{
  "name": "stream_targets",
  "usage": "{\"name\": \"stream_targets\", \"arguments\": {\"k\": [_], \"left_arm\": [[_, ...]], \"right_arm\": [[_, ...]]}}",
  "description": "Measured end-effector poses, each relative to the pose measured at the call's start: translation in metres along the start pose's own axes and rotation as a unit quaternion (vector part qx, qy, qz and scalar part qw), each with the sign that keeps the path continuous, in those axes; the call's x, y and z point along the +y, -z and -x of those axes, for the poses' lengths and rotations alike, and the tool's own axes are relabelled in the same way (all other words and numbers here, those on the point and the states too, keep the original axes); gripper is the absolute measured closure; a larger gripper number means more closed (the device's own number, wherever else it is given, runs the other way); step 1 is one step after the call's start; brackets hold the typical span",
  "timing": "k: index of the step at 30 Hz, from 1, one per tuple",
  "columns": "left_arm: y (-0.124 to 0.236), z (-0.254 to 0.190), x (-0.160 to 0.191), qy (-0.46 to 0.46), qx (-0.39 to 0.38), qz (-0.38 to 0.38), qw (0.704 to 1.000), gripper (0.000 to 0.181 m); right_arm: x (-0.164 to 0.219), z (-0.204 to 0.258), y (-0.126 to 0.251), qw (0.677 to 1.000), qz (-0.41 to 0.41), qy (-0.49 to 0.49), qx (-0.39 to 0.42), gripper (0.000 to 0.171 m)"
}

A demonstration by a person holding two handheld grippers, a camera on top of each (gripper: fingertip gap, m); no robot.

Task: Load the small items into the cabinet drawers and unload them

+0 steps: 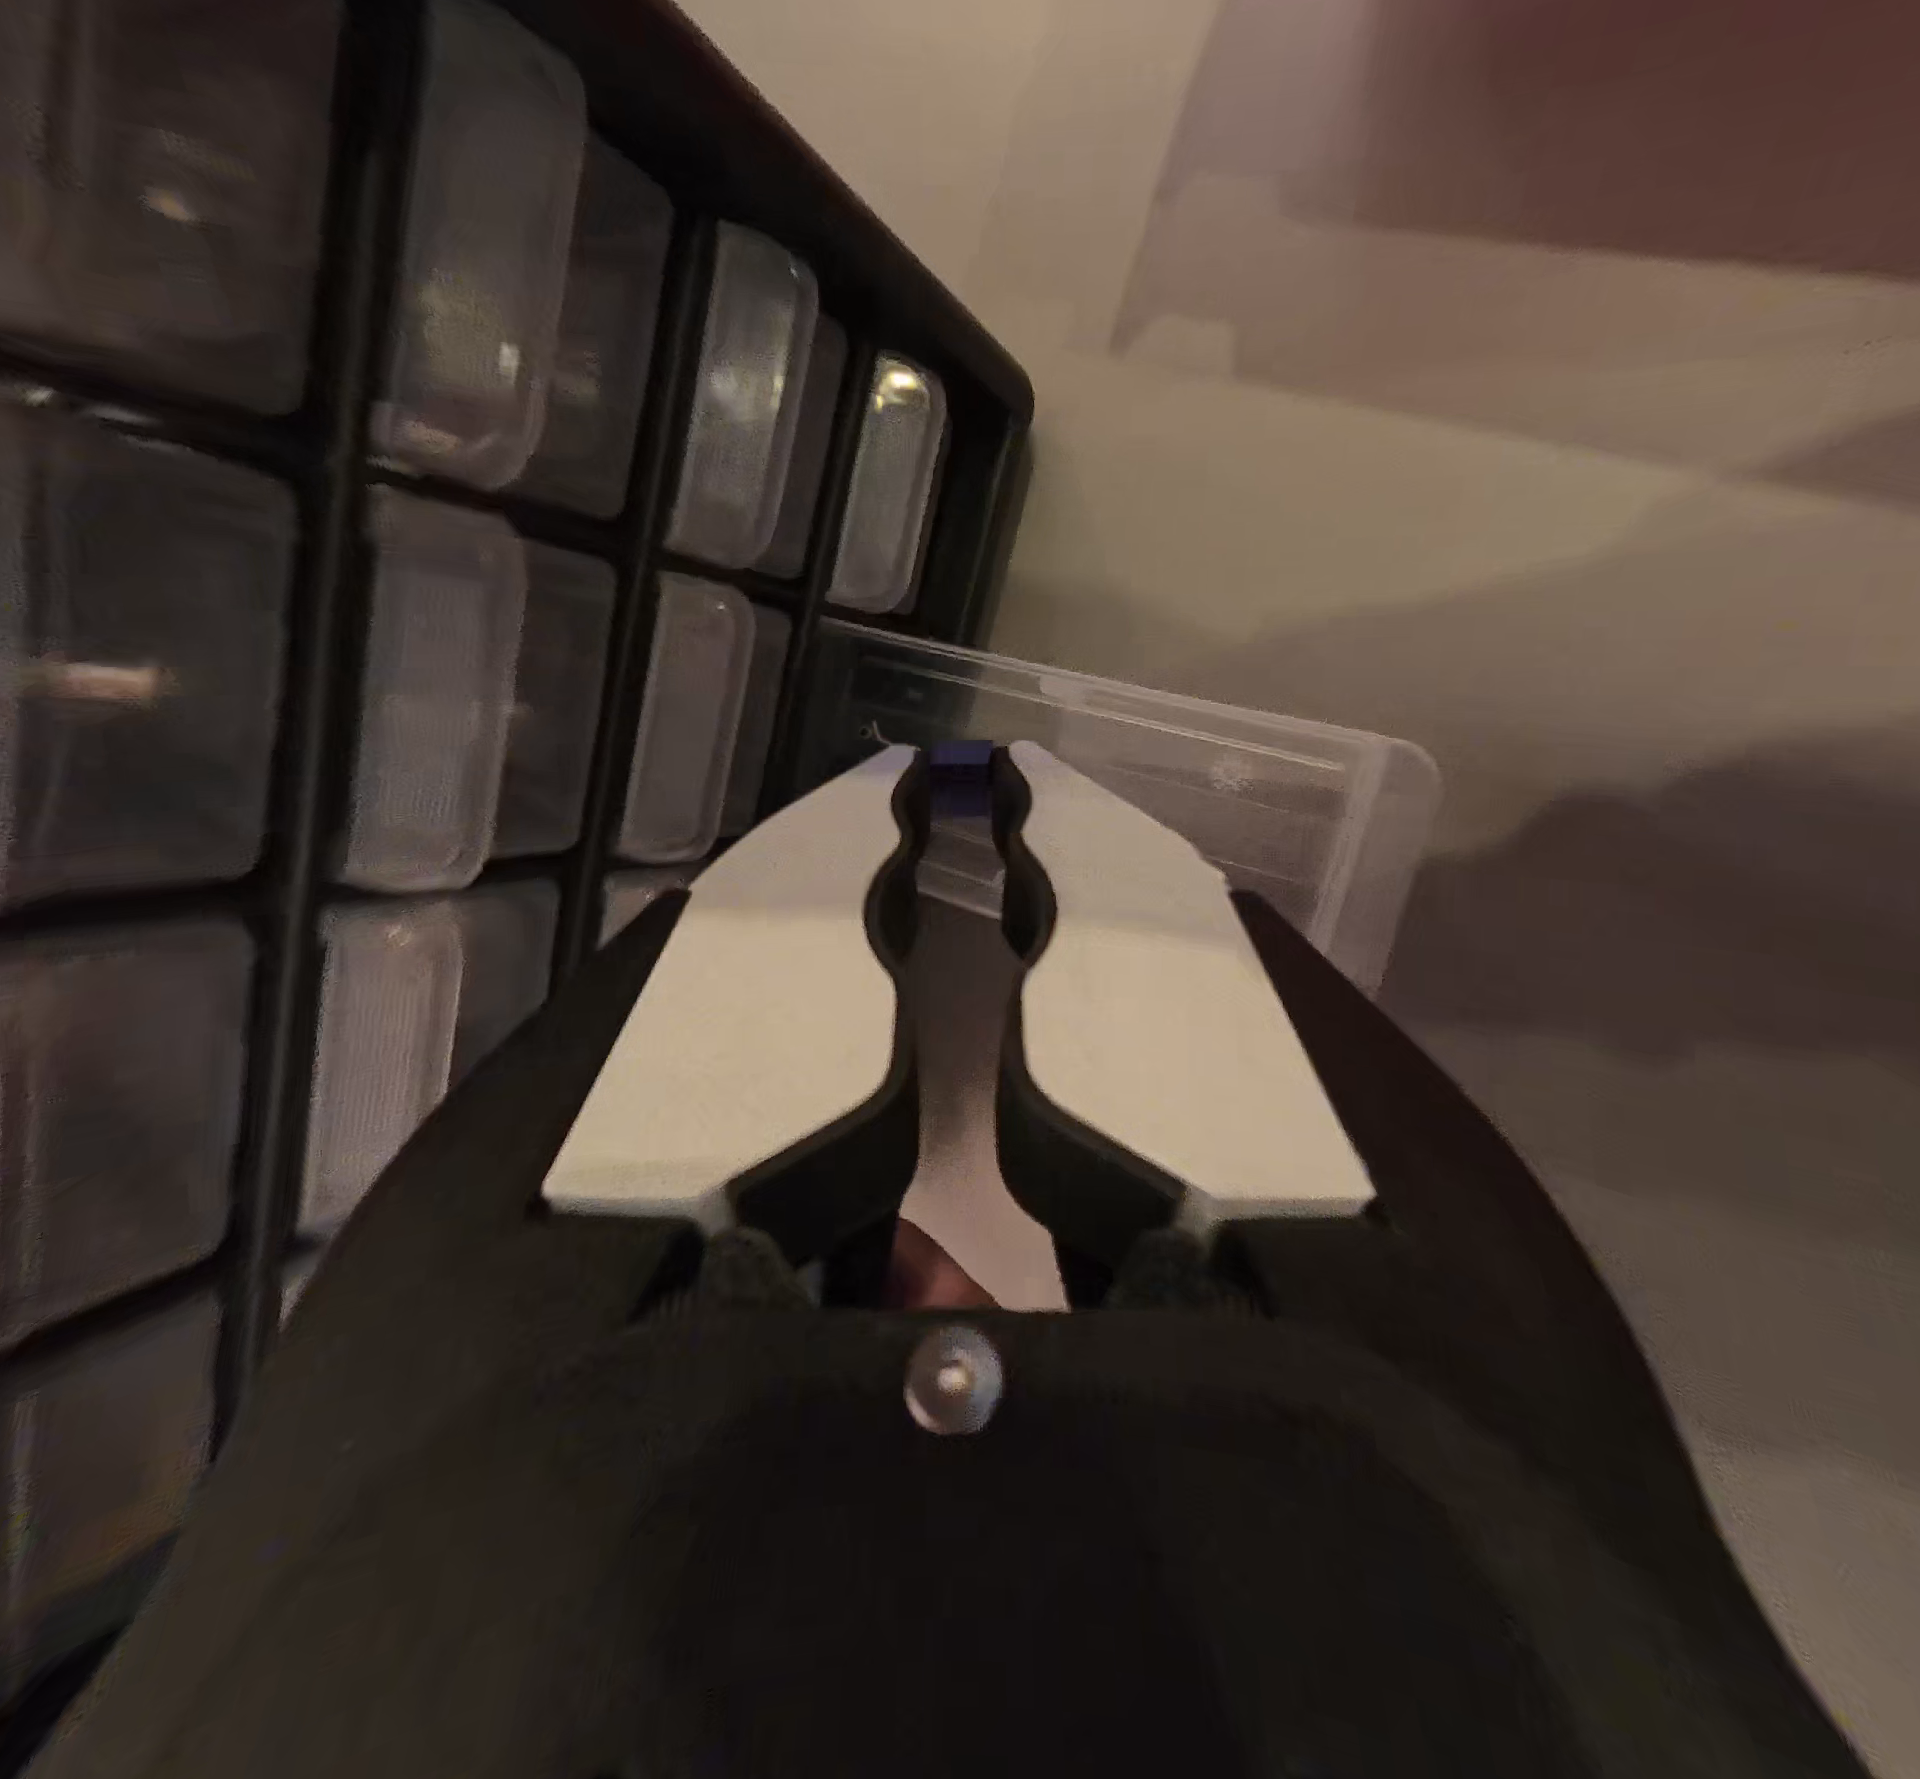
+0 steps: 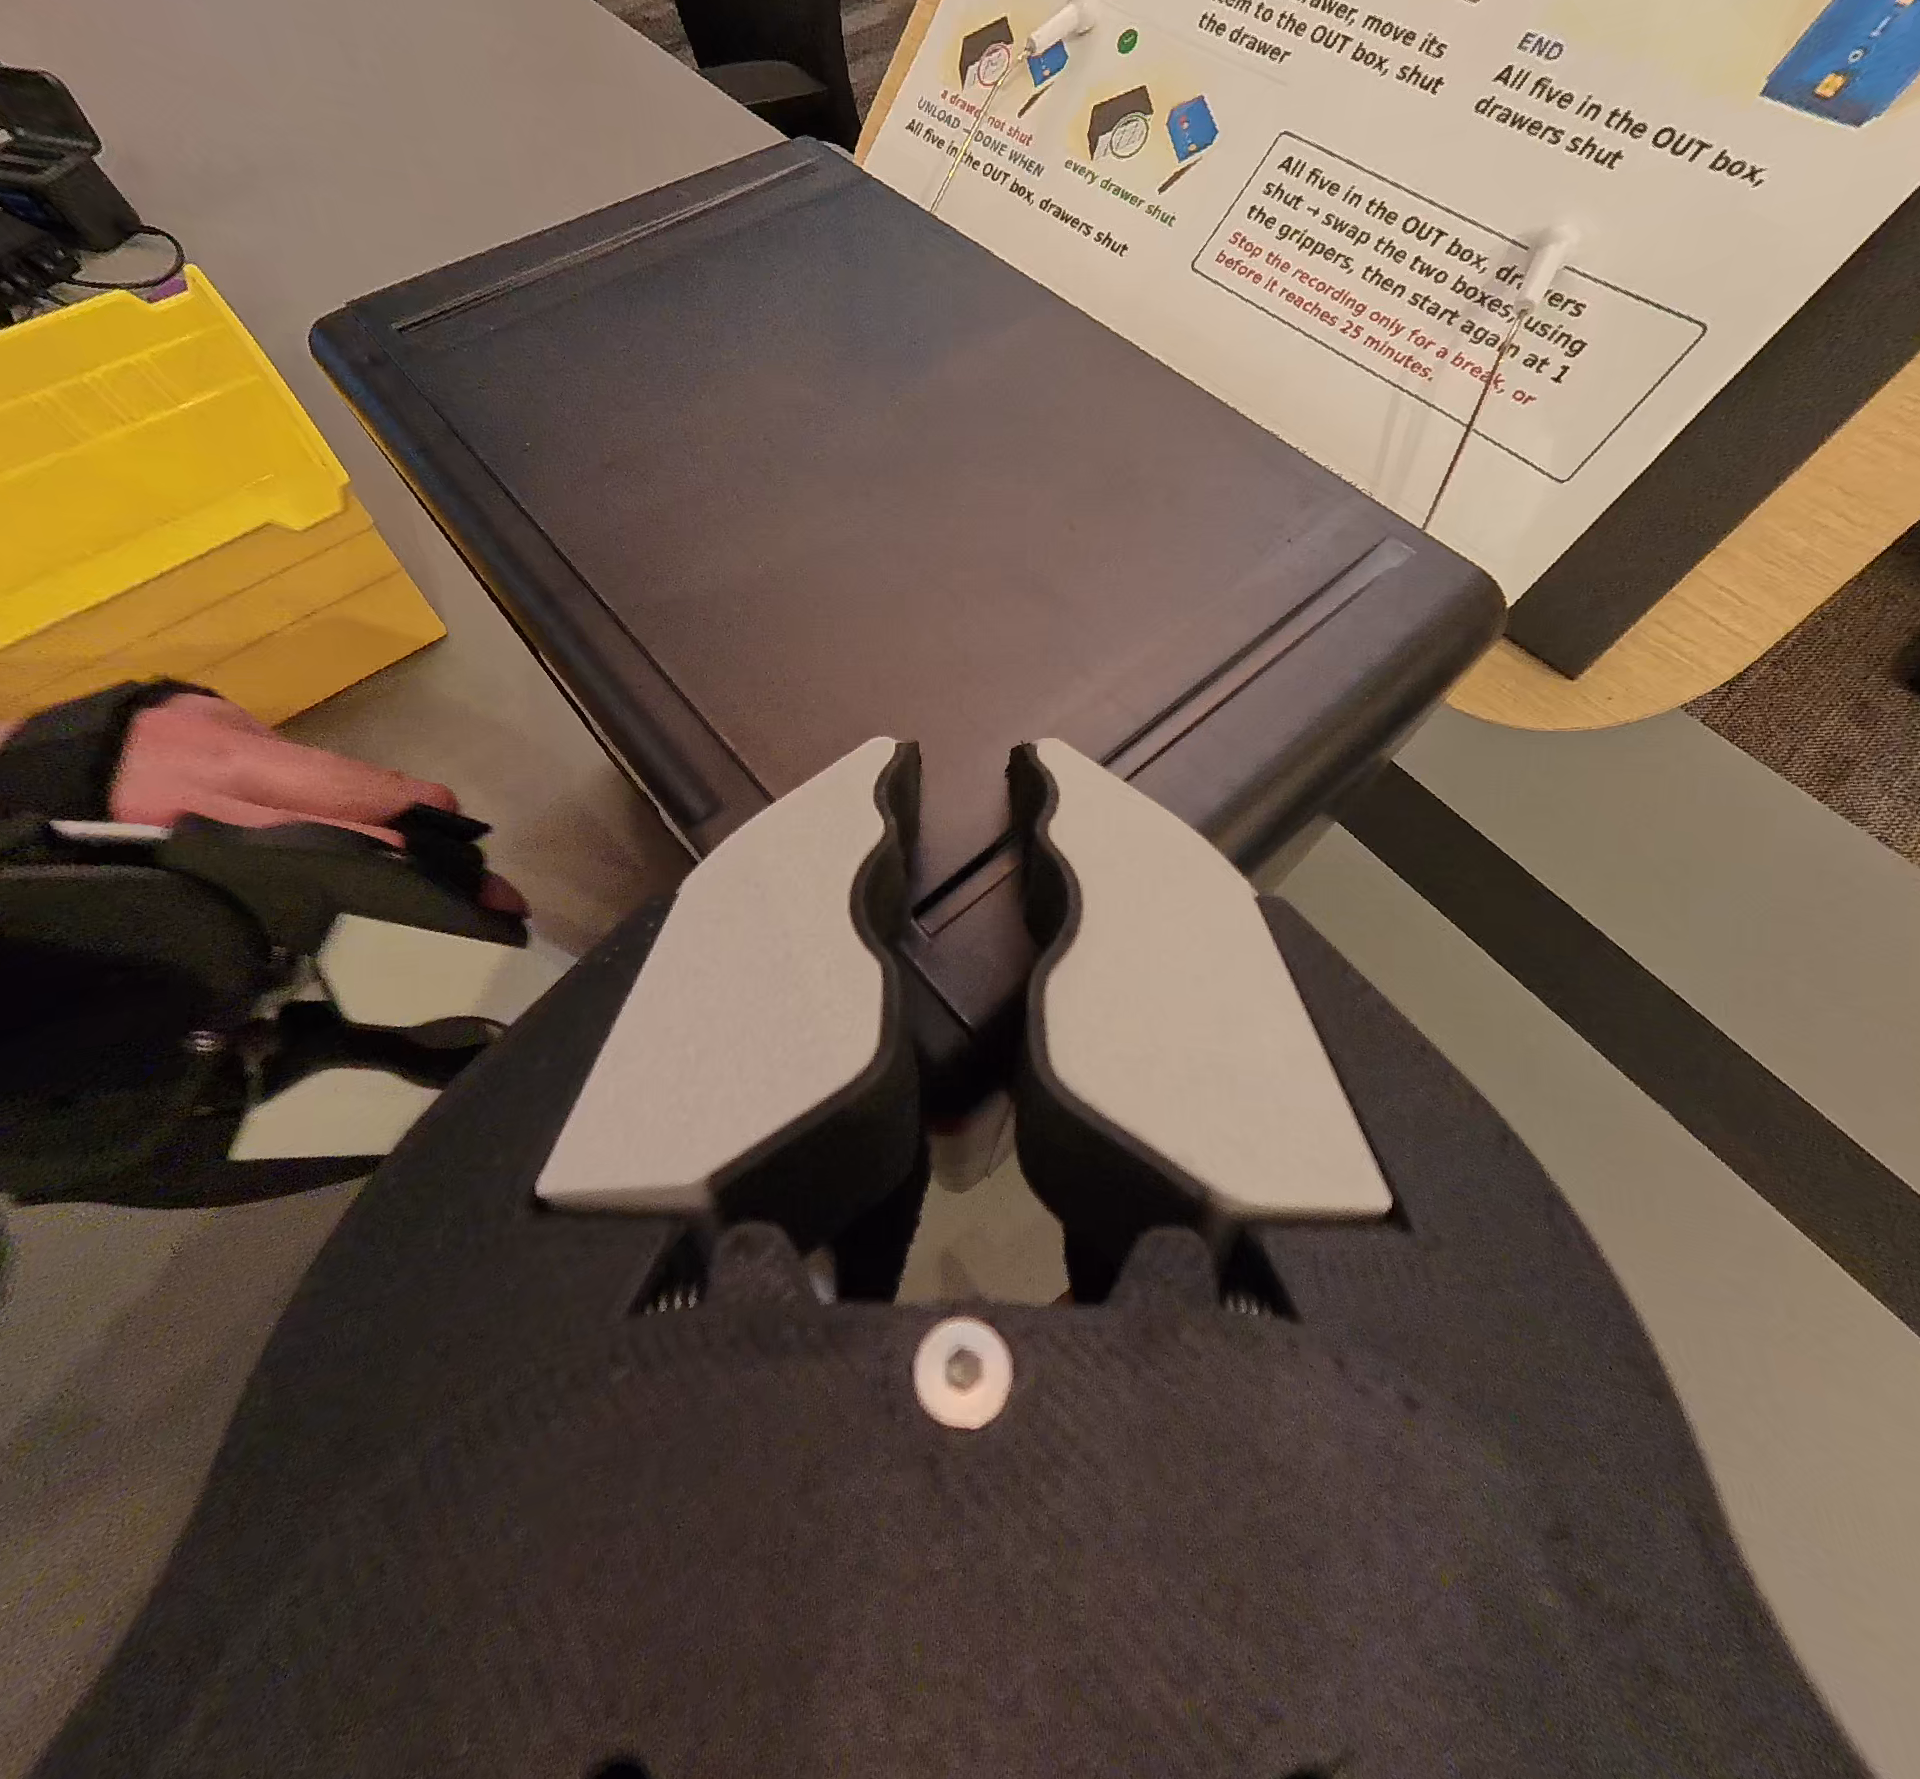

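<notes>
The black cabinet (image 1: pixel 343 441) with clear drawers fills the left of the left wrist view. One clear drawer (image 1: pixel 1195 773) in the rightmost column is pulled far out. My left gripper (image 1: pixel 961 773) is shut on a small blue item (image 1: pixel 956 761), held just below the open drawer's near side wall. In the right wrist view I look down on the cabinet's flat black top (image 2: pixel 883 482). My right gripper (image 2: pixel 964 763) sits over its near corner, jaws almost closed with the corner between them.
A yellow bin (image 2: pixel 156 482) stands on the grey table left of the cabinet. A hand (image 2: pixel 260 784) holding the left gripper is at the lower left. An instruction board (image 2: pixel 1403 171) leans behind the cabinet on the right. A dark strip (image 2: pixel 1662 1002) crosses the table. My right gripper's tips are some 7 centimetres from the black cabinet (image 1: pixel 343 441).
</notes>
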State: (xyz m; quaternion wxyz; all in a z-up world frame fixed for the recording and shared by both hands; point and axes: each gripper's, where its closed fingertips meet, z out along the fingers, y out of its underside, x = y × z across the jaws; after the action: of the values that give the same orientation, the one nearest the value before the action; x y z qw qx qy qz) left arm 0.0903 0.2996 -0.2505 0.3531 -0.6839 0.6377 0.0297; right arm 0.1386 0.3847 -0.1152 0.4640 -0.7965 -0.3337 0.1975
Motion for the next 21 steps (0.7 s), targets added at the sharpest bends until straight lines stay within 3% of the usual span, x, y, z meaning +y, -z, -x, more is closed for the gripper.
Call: {"name": "stream_targets", "arguments": {"k": [4,9,17,21], "left_arm": [[-0.026,0.000,0.013,0.002,0.015,0.035,0.999,0.170],[-0.034,0.003,0.021,0.016,0.009,0.032,0.999,0.153],[0.028,-0.017,0.008,0.065,0.013,-0.056,0.996,0.126],[0.026,-0.049,0.022,0.050,-0.008,-0.034,0.998,0.106]], "right_arm": [[0.000,0.000,0.000,1.000,-0.001,0.000,-0.003,0.154],[0.000,0.000,0.000,1.000,-0.001,0.000,-0.004,0.154],[0.000,0.000,0.000,1.000,-0.002,0.000,-0.004,0.154],[0.000,0.000,0.000,1.000,-0.001,-0.001,-0.004,0.154]]}}
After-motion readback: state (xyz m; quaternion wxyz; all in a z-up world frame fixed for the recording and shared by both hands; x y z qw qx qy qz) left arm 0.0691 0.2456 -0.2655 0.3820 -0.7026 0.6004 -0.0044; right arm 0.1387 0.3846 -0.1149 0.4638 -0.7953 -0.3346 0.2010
